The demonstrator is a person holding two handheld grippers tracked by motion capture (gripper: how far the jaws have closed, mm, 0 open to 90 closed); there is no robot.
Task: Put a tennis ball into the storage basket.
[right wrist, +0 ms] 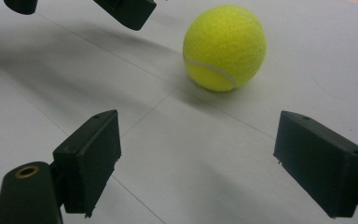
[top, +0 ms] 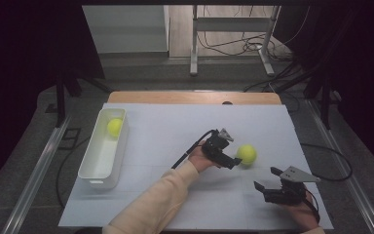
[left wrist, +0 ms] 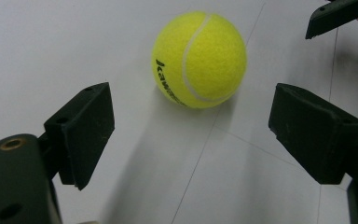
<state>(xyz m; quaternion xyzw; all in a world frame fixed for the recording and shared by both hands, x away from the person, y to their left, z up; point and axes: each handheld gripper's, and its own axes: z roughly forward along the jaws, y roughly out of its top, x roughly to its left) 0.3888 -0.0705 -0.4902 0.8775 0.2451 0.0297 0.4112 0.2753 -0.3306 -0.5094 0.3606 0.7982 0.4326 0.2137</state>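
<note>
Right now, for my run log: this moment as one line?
left tongs: open, near loose ball | right tongs: open, apart | second ball: in white bin

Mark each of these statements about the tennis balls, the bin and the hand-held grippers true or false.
1. A tennis ball lies inside the white bin. True.
2. The left hand-held gripper is clamped on the loose tennis ball. False: its jaws stand open, the ball just ahead of them on the table.
3. The right hand-held gripper holds a ball. False: it is open, holding nothing.
4. The loose ball rests on the white table sheet. True.
5. The bin sits right of both grippers. False: it is at the left.
</note>
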